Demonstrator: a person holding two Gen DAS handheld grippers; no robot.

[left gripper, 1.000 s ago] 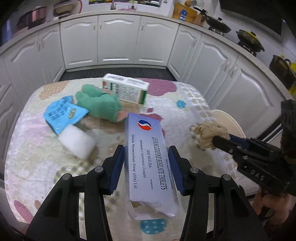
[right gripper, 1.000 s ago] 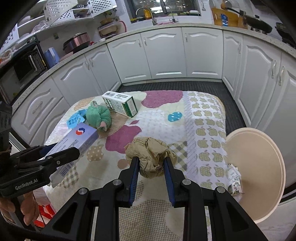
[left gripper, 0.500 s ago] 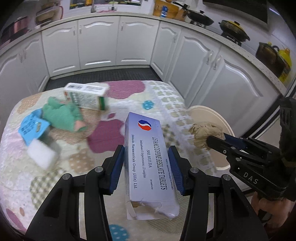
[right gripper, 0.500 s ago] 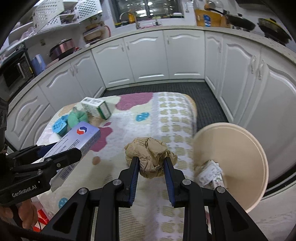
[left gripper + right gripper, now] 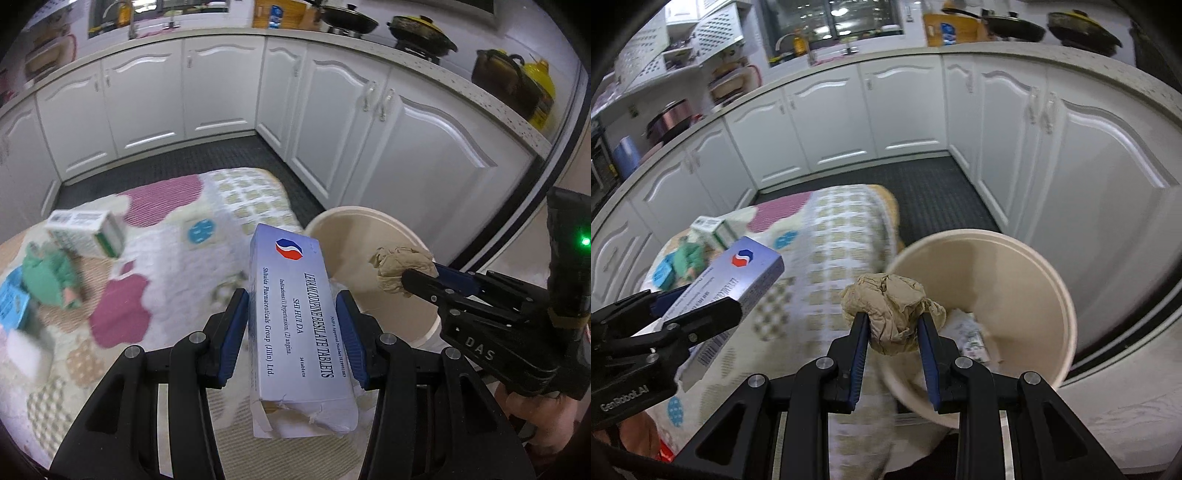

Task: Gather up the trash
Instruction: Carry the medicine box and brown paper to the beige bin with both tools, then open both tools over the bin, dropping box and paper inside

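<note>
My left gripper (image 5: 291, 314) is shut on a long pale-blue tablet box (image 5: 295, 325), held above the table's right edge; the box also shows in the right wrist view (image 5: 738, 280). My right gripper (image 5: 892, 328) is shut on a crumpled brown paper ball (image 5: 892, 314), held at the near rim of the beige trash bin (image 5: 1027, 280). The ball (image 5: 400, 267) and bin (image 5: 369, 229) also show in the left wrist view. The bin holds some white wrappers (image 5: 973, 338).
On the patterned tablecloth (image 5: 166, 258) lie a green-and-white carton (image 5: 86, 232), a green cloth toy (image 5: 50, 275), a blue packet (image 5: 11, 302) and a white foam block (image 5: 24, 350). White kitchen cabinets (image 5: 369, 129) curve behind; dark floor mat beyond.
Both grippers have swung right, from over the table toward the bin, each keeping its hold. The paper ball is now at the bin's rim.
</note>
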